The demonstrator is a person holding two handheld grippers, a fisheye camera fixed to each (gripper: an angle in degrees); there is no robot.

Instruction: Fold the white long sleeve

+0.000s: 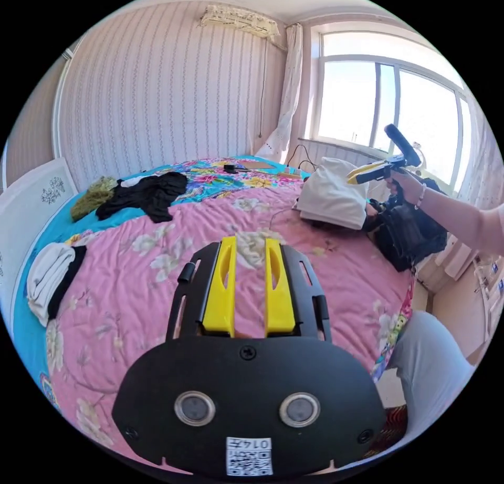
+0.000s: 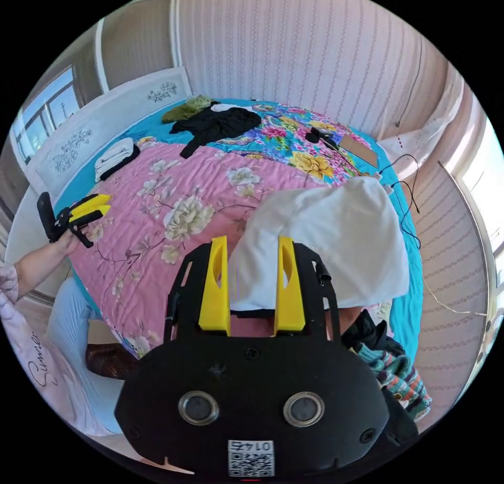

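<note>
Left tongs (image 1: 250,248) hover above the pink flowered bedspread (image 1: 173,274), yellow jaws spread with a gap between them, nothing in the gap. The same tongs show in the right gripper view (image 2: 97,204), held in a hand (image 2: 67,240) at the near left side of the bed; there the jaws look close together.

Right tongs (image 2: 249,248) hang over the near edge of the white long sleeve (image 2: 336,242), jaws spread, one to each side of the cloth's near left corner; no pinch visible. In the left gripper view the right tongs (image 1: 359,175) are raised just beside the garment (image 1: 331,198).

The white long sleeve lies as a folded bundle on the right side of the bed, by the window wall.

Black garment (image 2: 218,123) and green cloth (image 2: 186,108) lie at the far end, well apart from the white one. White-and-black folded stack (image 2: 115,158) sits by the headboard (image 2: 79,137). Dark pile with a striped knit (image 2: 401,376) lies near right, below the white bundle.
</note>
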